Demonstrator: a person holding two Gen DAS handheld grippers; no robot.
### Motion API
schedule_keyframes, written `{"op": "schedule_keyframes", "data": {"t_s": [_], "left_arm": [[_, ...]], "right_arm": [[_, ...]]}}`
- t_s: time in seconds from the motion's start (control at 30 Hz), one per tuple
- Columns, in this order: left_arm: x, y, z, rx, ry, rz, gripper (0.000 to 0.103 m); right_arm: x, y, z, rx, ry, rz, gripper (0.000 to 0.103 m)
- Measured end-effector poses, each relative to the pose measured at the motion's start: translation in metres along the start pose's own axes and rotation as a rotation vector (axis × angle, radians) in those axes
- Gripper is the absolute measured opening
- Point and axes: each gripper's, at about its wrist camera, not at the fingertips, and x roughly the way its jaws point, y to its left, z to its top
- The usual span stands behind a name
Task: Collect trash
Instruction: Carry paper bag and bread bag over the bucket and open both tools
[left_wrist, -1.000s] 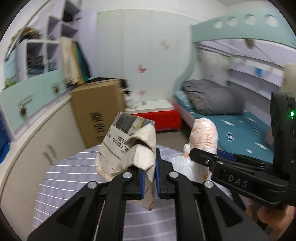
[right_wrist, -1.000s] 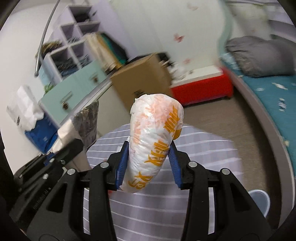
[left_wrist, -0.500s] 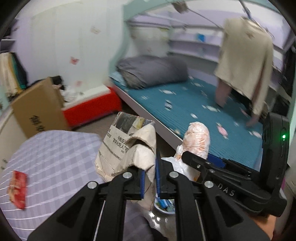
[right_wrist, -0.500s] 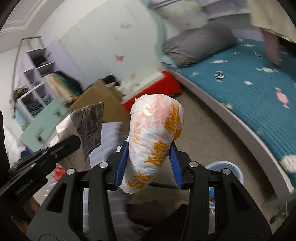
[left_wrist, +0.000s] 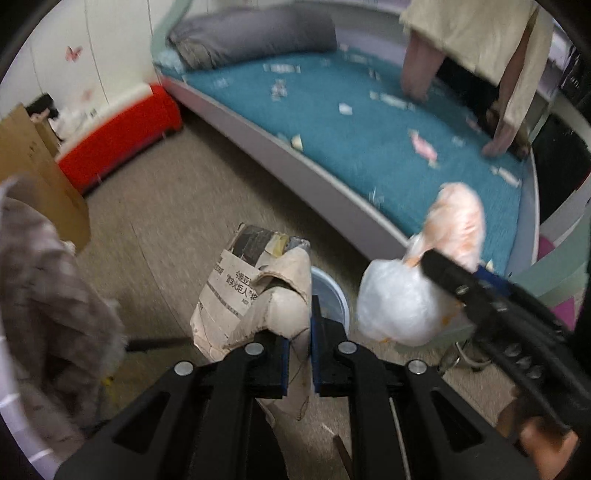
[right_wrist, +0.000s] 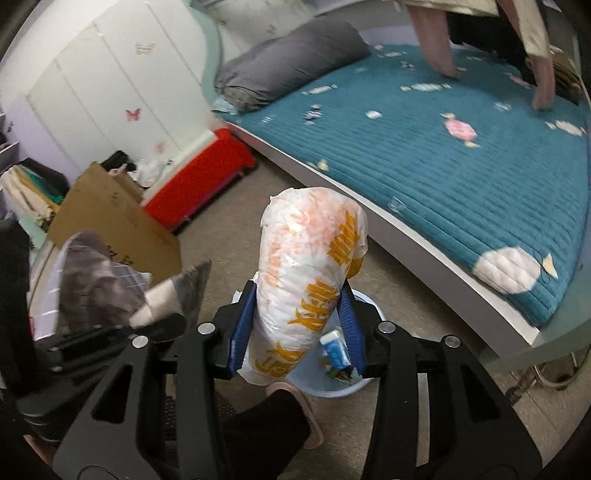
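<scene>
My left gripper (left_wrist: 297, 354) is shut on a crumpled newspaper wad (left_wrist: 255, 295), which sticks up between its blue pads. My right gripper (right_wrist: 295, 328) is shut on a white plastic bag with orange print (right_wrist: 310, 280). That same plastic bag (left_wrist: 417, 291) and the right gripper's black body show at the right of the left wrist view. A pale blue trash bin (right_wrist: 364, 384) stands on the floor right below the bag, with a blue-and-white carton (right_wrist: 334, 350) inside. In the left wrist view the trash bin (left_wrist: 332, 295) peeks out just behind the newspaper.
A bed with a teal mattress (right_wrist: 443, 155) and grey pillow (right_wrist: 291, 62) runs along the right. A red box (right_wrist: 199, 181) and a cardboard box (right_wrist: 110, 218) stand at the left. A foot in a slipper (right_wrist: 291, 417) is beside the bin. A striped cloth (left_wrist: 48, 288) hangs at left.
Both grippers swung away from the striped table, turned right toward the bed and tipped down at the floor. The blue bin has come under them. Both grips are unchanged.
</scene>
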Motion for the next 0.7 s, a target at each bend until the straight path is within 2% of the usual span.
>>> {"op": "schedule_keyframes", "data": {"t_s": [0.13,0.23,0.33,0.37,0.4,0.7], "left_arm": [[0.035,-0.004,0.001,-0.004,0.046,-0.015,0.01],[0.051,-0.003,0.006,-0.016,0.066,-0.034,0.014],[0.06,-0.001,0.012,-0.023,0.091,-0.03,0.043],[0.062,0.001,0.011,-0.026,0.092,-0.012,0.059],[0.061,0.002,0.008,-0.029,0.087,-0.007,0.063],[0.071,0.02,0.0,-0.065,0.123,0.06,0.066]], "right_arm": [[0.018,-0.018,-0.003,0.031,0.019,-0.029,0.044],[0.026,-0.023,-0.004,0.04,0.031,-0.041,0.044],[0.034,-0.029,-0.005,0.047,0.045,-0.047,0.045],[0.037,-0.029,-0.005,0.048,0.05,-0.048,0.045],[0.04,-0.03,-0.005,0.048,0.055,-0.051,0.045],[0.058,-0.024,-0.016,0.033,0.105,-0.042,0.047]]}}
